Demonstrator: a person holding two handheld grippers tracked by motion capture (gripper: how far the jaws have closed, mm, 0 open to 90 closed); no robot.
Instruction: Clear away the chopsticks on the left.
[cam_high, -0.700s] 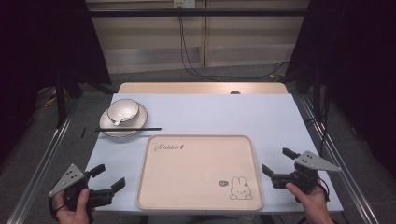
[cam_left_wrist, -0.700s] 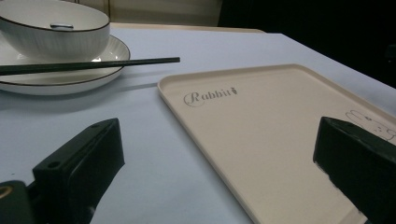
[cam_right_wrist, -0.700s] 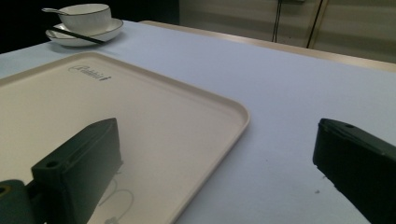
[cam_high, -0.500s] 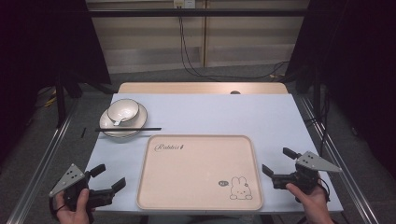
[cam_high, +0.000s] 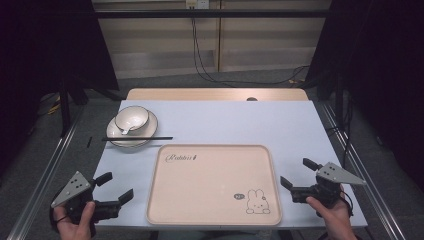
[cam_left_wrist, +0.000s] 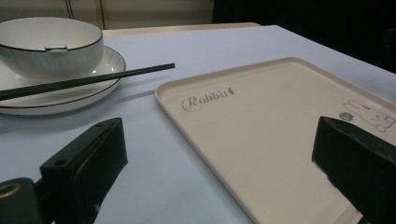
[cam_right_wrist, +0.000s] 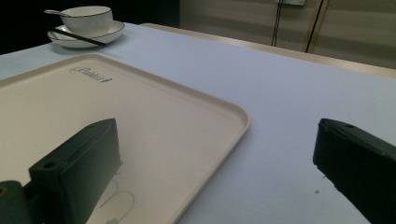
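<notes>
Both claws at rest beside the tray; nothing loaded yet.

Left claw (cam_high: 115, 187) is held wide and empty at 7 o'clock; bowl (cam_high: 132, 118), plate (cam_high: 148, 133) and chopsticks (cam_high: 137, 138) are seen stacked at 10 o'clock, untouched. Tray (cam_high: 212, 220) lies bare at centre. Right claw (cam_high: 299, 173) is held wide, empty, at 4 o'clock on the table (cam_high: 240, 122). All transfer judged outstanding.

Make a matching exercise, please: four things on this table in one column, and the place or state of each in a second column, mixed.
Things:
1. bowl
2. chopsticks
3. tray
4. spoon

Places or states:
A. lying across the plate's near rim
B. standing on the plate
C. inside the bowl
D. bare, flat on the table between the two grippers

Pairs: 1-B, 2-A, 3-D, 4-C
</notes>
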